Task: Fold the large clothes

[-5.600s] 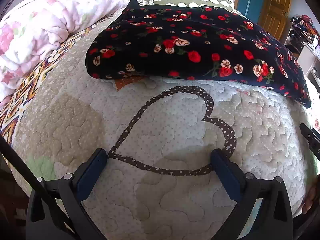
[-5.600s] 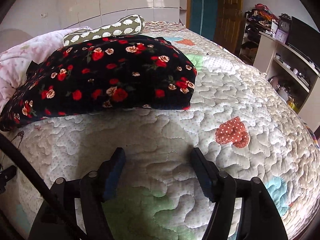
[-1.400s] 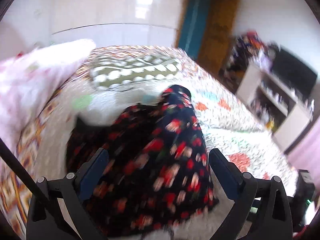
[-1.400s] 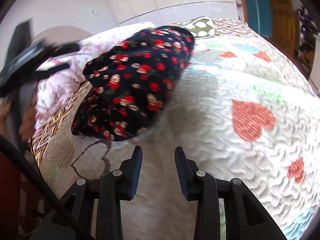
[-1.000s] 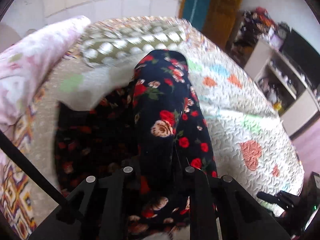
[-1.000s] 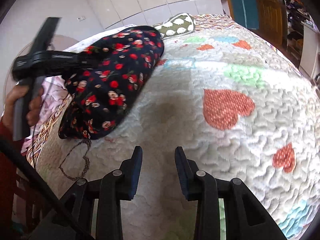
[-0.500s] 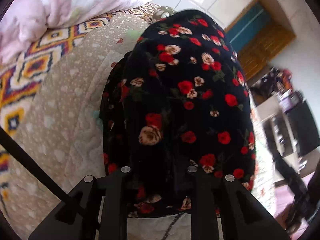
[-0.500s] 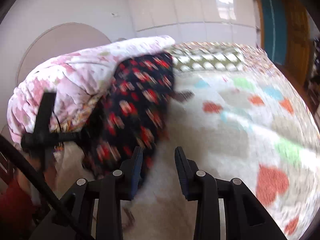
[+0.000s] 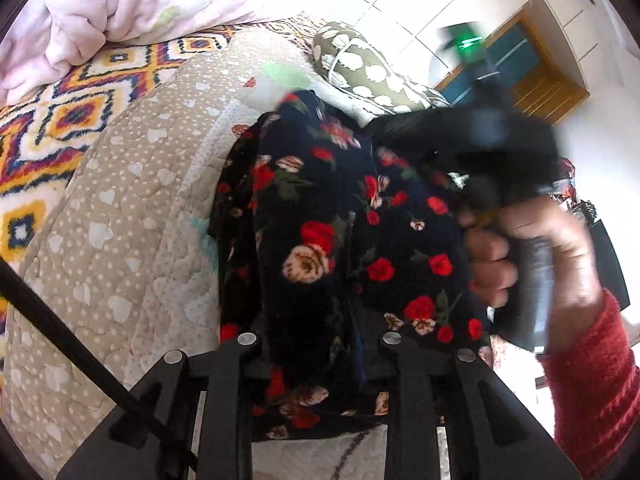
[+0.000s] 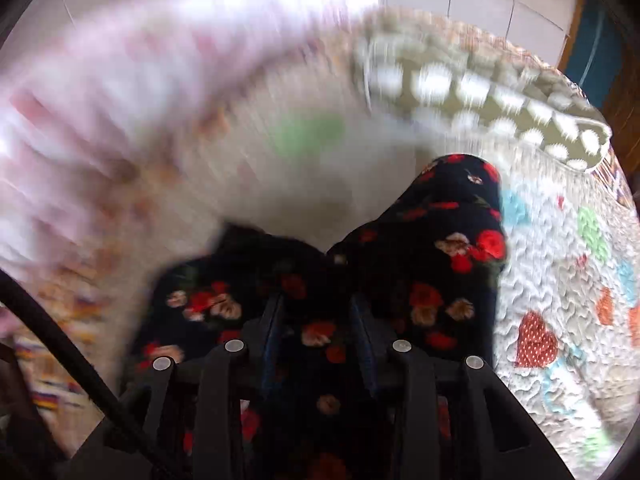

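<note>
Underneath, a heart-patched quilt (image 9: 132,216) — pink duvet (image 9: 120,4), spotted pillow (image 9: 360,68) beyond.

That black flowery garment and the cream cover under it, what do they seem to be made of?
The floral garment looks like a soft, fuzzy knit or fleece: its surface is matte and nappy, and it bunches in thick rolls. The bedspread looks like quilted cotton, matte, with puffy stitched wavy lines and sewn-on patches; the exact fibre cannot be told.
</note>
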Available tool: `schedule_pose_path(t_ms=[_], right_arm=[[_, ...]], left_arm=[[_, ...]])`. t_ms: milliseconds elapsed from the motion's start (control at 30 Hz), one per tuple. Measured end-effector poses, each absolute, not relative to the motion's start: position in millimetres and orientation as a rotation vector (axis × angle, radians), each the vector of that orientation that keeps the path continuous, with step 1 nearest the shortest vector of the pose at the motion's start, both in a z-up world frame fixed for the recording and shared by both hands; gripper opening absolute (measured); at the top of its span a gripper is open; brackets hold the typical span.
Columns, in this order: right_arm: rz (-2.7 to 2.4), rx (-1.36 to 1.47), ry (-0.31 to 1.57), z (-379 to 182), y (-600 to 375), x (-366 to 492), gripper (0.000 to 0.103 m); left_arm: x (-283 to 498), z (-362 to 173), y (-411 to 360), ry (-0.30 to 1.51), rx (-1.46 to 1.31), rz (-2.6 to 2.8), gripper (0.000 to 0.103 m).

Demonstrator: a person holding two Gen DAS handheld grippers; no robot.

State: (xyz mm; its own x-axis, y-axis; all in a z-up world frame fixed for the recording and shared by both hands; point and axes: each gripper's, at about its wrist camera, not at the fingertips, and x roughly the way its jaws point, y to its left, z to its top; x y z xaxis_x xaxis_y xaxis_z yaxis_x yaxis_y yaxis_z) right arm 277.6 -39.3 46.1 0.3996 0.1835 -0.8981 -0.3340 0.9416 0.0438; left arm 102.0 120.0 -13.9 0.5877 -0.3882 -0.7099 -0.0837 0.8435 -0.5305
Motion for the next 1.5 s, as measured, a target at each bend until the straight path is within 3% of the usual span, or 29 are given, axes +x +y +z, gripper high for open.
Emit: schedule_pose_path(t_ms=[100,300,400,500,633,833,967,1033,1067,1100,1167,1267,1367,1500], right_arm=[[0.283,-0.232,1.065,36,-27,271,0.037],[0.285,-0.235,1.022,41,-30,260,0.037],[0.307,-0.229,0.922,73,-41,250,0.038],[0.353,-0.176,0.805,115,-65,221,0.039],[0.371,-0.134,0.740,142,-95,177,0.039],[0.425,-0.044,0.901,80,-112,163,0.040],[0.426,0.003,0.892,62,-112,168,0.043],[0.457,0.031,0.895,72,-118,168,0.048],[0.505,0.097,0.870,82,-131,165,0.057],[0.521,0.152,0.842,89,-144,161,0.077],[0.464,0.221,0.773,97,-178,150,0.094],[0.401,0.266,0.760,80,-214,142,0.096],[0.431,0.315,0.895,42,-225,151,0.096],[0.571,0.509,0.939,11,-223,167,0.096]], left_arm=[[102,-16,121,0.929,-0.545,-0.169,0.032],[86,2,124,0.932,-0.556,-0.157,0.033],[67,31,125,0.889,-0.502,-0.135,0.037],[60,54,126,0.840,-0.454,-0.110,0.050],[79,62,122,0.824,-0.395,-0.062,0.052],[123,-6,120,1.028,-0.382,0.054,0.053],[118,-9,126,0.999,-0.415,0.056,0.054],[117,-6,125,0.998,-0.397,0.050,0.054],[117,-5,124,0.998,-0.393,0.049,0.054],[115,-5,124,0.997,-0.390,0.046,0.054],[110,-6,125,0.993,-0.395,0.032,0.054],[101,-6,124,0.996,-0.423,-0.001,0.052],[93,-6,121,1.008,-0.482,-0.084,0.033],[80,-7,119,1.042,-0.550,-0.125,0.029]])
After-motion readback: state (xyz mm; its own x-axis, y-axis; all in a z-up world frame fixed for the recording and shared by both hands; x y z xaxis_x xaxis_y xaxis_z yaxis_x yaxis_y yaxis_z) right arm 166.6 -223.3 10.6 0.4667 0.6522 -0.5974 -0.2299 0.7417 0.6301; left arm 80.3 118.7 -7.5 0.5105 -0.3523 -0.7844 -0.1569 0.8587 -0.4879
